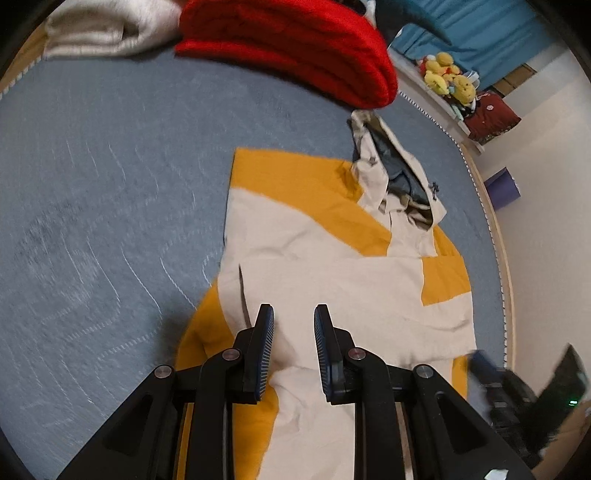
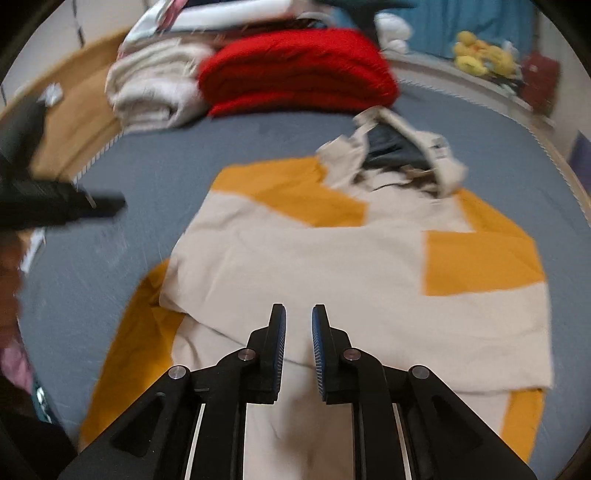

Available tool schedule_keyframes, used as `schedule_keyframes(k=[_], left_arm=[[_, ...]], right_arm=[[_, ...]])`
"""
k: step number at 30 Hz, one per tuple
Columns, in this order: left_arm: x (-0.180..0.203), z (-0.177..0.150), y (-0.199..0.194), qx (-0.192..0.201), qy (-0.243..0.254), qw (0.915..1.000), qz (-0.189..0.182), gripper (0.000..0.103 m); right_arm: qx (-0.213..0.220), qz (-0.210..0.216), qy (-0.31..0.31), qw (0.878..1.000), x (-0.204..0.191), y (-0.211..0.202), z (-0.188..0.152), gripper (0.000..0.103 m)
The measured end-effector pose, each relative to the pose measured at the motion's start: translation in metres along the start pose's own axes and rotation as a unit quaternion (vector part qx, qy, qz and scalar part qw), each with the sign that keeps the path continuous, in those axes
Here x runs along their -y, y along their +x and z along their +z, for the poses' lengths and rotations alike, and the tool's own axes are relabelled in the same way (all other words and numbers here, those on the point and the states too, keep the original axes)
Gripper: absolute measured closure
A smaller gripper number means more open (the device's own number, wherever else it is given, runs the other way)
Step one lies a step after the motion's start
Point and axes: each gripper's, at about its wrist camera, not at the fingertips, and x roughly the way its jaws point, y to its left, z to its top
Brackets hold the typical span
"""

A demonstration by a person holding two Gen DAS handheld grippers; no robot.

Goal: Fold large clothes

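Observation:
A large cream and mustard-yellow hooded jacket point(image 1: 332, 258) lies flat on the grey-blue mat point(image 1: 110, 184), with both sides turned in over the body. It also shows in the right wrist view point(image 2: 332, 258). Its hood point(image 1: 399, 173) lies at the far end, open, with a dark grey lining; it shows in the right wrist view too point(image 2: 399, 151). My left gripper point(image 1: 294, 314) is open and empty above the jacket's near part. My right gripper point(image 2: 298, 314) is open and empty above the jacket's near middle. The left gripper's body shows at the left of the right wrist view point(image 2: 55, 206).
A folded red blanket point(image 1: 295, 48) and a folded cream blanket point(image 1: 103, 29) lie at the mat's far edge. Yellow plush toys point(image 1: 447, 74) and a dark red bag point(image 1: 491, 114) sit on a ledge at the far right. White floor lies right of the mat.

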Motion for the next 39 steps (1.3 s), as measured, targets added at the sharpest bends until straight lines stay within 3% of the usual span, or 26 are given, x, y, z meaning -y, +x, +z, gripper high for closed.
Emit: schedule_keyframes(k=[3,6,9,10,12,15,18,20,21,22,26,28,31,35,36,39], left_arm=[[-0.007,-0.006,0.018,-0.029,-0.012,0.9995,-0.003,0.083],[-0.017,-0.015,0.04,-0.06,-0.035,0.9975,0.005,0.083],[-0.023,-0.021,0.055,-0.075,-0.052,0.9958,0.006,0.083],[-0.024,-0.023,0.06,-0.081,-0.058,0.995,0.003,0.083],[-0.025,-0.023,0.068,-0.09,-0.066,0.9938,0.003,0.083],[-0.025,-0.024,0.081,-0.098,-0.065,0.9927,0.026,0.081],[-0.023,-0.028,0.091,-0.11,-0.061,0.9915,0.035,0.081],[-0.021,-0.027,0.091,-0.106,-0.051,0.9922,0.041,0.083],[-0.018,-0.026,0.09,-0.099,-0.042,0.9933,0.042,0.097],[-0.014,-0.022,0.086,-0.084,-0.025,0.9952,0.044,0.1],[0.012,-0.006,0.046,0.029,0.047,0.9971,0.051,0.102],[0.014,-0.001,0.036,0.057,0.051,0.9961,0.045,0.102],[-0.002,0.0,0.047,0.041,0.028,0.9969,0.061,0.101],[-0.036,-0.008,0.085,-0.063,-0.037,0.9943,0.077,0.099],[-0.038,-0.01,0.084,-0.065,-0.04,0.9935,0.085,0.099],[-0.02,-0.004,0.061,-0.005,0.003,0.9937,0.112,0.099]], right_arm=[[0.034,-0.004,0.037,0.999,0.029,-0.04,-0.005,0.085],[0.055,-0.013,0.091,0.994,0.061,-0.053,-0.02,0.078],[0.005,-0.073,0.148,0.986,0.097,-0.032,-0.022,0.077],[-0.002,-0.075,0.164,0.984,0.107,-0.026,-0.018,0.077],[0.0,-0.069,0.178,0.982,0.129,-0.017,-0.01,0.077],[-0.004,-0.113,0.182,0.977,0.152,-0.012,-0.012,0.077],[-0.02,-0.09,0.213,0.973,0.172,0.0,-0.014,0.077],[-0.025,-0.086,0.217,0.972,0.177,0.01,-0.016,0.077],[-0.026,-0.087,0.216,0.972,0.179,0.016,-0.017,0.077],[-0.036,-0.094,0.219,0.971,0.182,0.022,-0.019,0.077],[-0.053,-0.08,0.241,0.966,0.191,0.038,-0.027,0.077],[-0.065,-0.09,0.24,0.965,0.193,0.045,-0.031,0.077],[-0.086,-0.099,0.255,0.958,0.202,0.058,-0.041,0.077],[-0.127,-0.11,0.308,0.937,0.225,0.072,-0.062,0.077],[-0.134,-0.111,0.32,0.931,0.23,0.074,-0.066,0.077],[-0.139,-0.117,0.327,0.927,0.232,0.072,-0.065,0.077]])
